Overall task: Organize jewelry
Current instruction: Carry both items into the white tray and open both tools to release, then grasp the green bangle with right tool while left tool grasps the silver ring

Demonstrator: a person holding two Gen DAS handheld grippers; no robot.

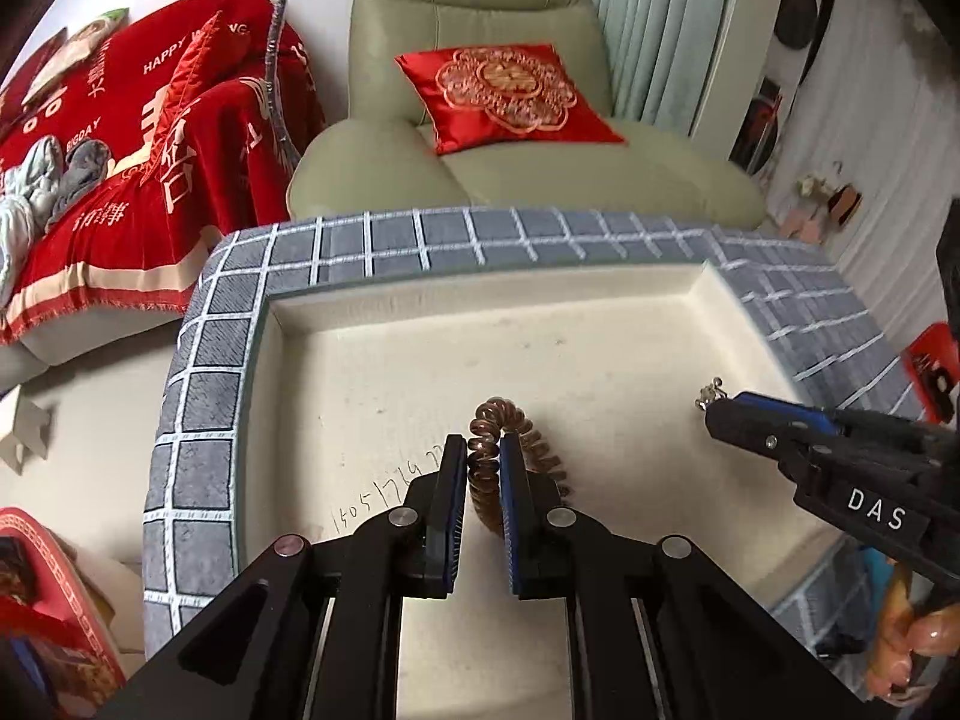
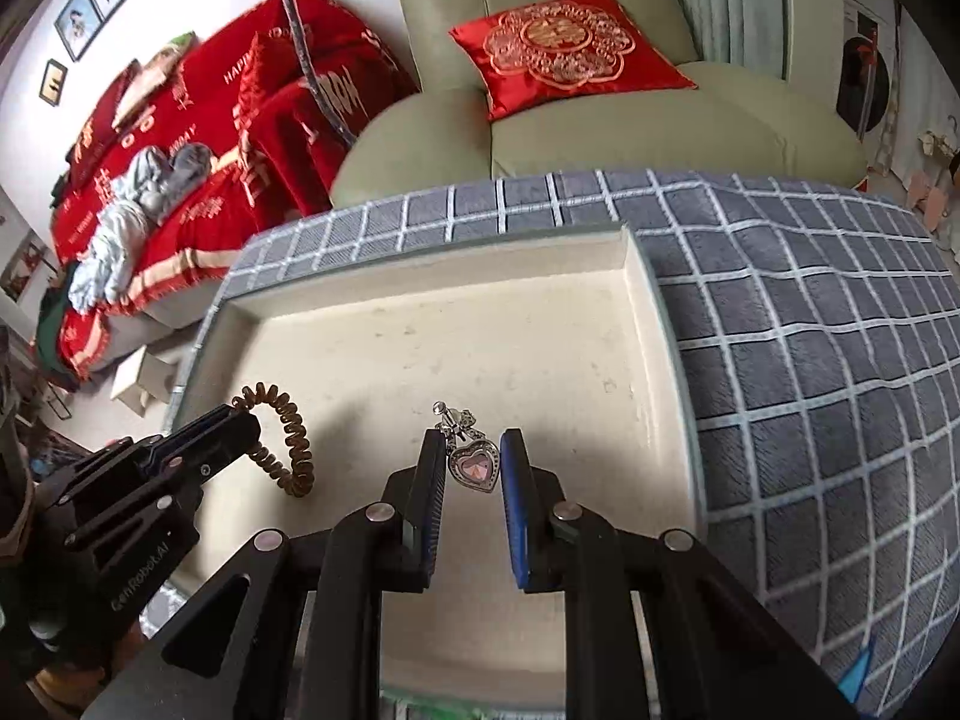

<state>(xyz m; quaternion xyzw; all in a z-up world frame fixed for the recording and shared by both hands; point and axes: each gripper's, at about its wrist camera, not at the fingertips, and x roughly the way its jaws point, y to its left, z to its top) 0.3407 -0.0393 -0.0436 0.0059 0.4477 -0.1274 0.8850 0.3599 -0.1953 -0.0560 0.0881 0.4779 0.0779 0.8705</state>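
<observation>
The left gripper [image 1: 483,450] is clamped narrow on a brown spiral hair tie [image 1: 510,456], carried above the near middle of the cream tray [image 1: 372,324]. To its right, the right gripper [image 2: 474,450] pinches a heart-shaped pendant [image 2: 477,465] by its edge, over the same tray's floor. The pendant looks the riskier load: its bow-shaped top [image 2: 459,420] sticks out past the fingertips, and only the left pad clearly touches it, so a jolt or tilt could slip it free onto the grey checked cloth [image 2: 810,360]. The springy tie could twist out too.
</observation>
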